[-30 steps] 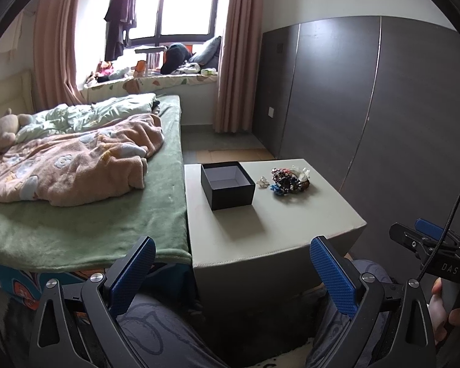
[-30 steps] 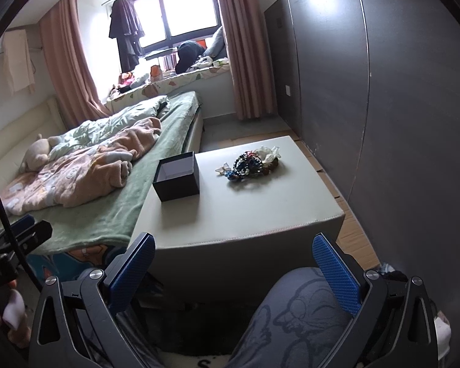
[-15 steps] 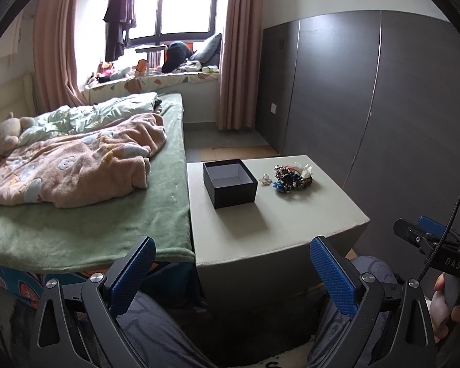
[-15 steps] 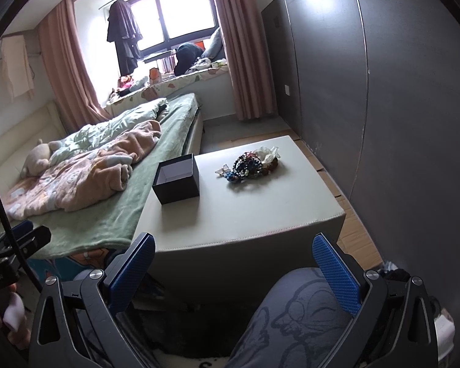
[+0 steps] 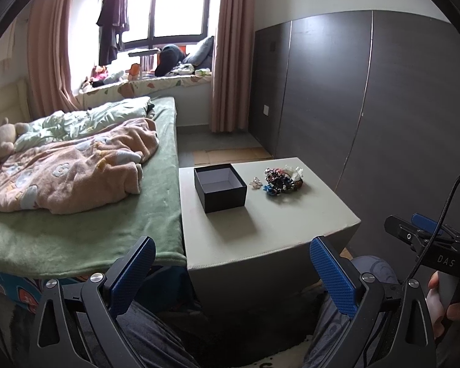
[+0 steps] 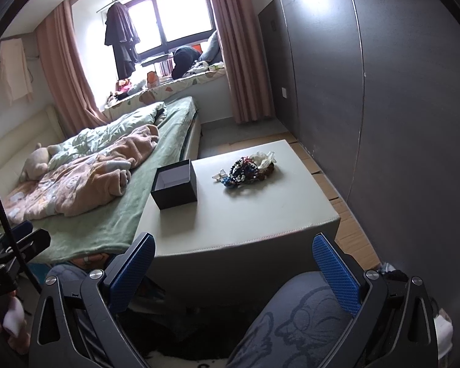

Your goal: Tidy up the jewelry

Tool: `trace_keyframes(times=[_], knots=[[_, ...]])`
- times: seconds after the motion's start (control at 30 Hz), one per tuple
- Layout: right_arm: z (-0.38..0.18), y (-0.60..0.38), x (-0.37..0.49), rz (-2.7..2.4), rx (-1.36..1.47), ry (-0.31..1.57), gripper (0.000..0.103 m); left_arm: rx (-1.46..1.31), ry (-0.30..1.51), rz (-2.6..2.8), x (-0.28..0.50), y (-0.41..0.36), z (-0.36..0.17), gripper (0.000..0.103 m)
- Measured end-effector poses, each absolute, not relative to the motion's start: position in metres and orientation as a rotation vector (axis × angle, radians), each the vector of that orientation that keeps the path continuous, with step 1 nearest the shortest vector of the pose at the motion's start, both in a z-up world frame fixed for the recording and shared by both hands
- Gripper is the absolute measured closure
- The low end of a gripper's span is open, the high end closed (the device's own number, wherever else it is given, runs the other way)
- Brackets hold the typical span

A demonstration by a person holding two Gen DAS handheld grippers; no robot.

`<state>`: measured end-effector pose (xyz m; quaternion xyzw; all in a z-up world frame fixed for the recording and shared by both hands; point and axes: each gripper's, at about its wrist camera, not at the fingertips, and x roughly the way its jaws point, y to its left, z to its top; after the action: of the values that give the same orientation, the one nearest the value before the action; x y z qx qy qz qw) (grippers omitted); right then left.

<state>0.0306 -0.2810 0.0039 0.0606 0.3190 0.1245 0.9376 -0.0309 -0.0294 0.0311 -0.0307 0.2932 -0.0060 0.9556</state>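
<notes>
A heap of beaded jewelry (image 5: 280, 179) lies on a pale grey low table (image 5: 260, 230), with a small clear piece (image 5: 256, 182) to its left. An open, empty black box (image 5: 220, 187) stands left of the heap. In the right wrist view the box (image 6: 175, 184) and the heap (image 6: 248, 170) show too. My left gripper (image 5: 230, 263) is open and empty, short of the table's near edge. My right gripper (image 6: 234, 259) is open and empty, also short of the near edge above my knee.
A bed with a green cover (image 5: 76, 230) and a pink blanket (image 5: 70, 168) touches the table's left side. A dark panelled wall (image 5: 368, 107) runs along the right. My knees (image 6: 297, 319) are below the grippers. The other gripper shows at the right edge (image 5: 426, 239).
Both grippers have moved slightly forward and up, so the table looks a little nearer. Both jaws stay open. The box and jewelry have not moved.
</notes>
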Motion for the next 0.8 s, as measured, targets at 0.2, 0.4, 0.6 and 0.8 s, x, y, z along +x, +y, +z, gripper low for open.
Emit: trace_keyframes(times=[0.2, 0.4, 0.6, 0.8], knots=[[0.008, -0.278, 0.029, 0.261, 0.104, 0.651, 0.0, -0.077, 0.584, -0.003, -0.032, -0.025, 0.032, 0.002], [0.011, -0.276, 0.031, 0.259, 0.076, 0.653, 0.0, -0.097, 0.591, 0.008, -0.029, -0.017, 0.03, 0.002], [0.016, -0.273, 0.031, 0.258, 0.063, 0.645, 0.0, -0.102, 0.575, 0.019, -0.028, -0.011, 0.034, 0.002], [0.017, -0.265, 0.043, 0.268, 0.046, 0.652, 0.0, -0.102, 0.558, 0.027, -0.019, -0.006, 0.04, 0.002]])
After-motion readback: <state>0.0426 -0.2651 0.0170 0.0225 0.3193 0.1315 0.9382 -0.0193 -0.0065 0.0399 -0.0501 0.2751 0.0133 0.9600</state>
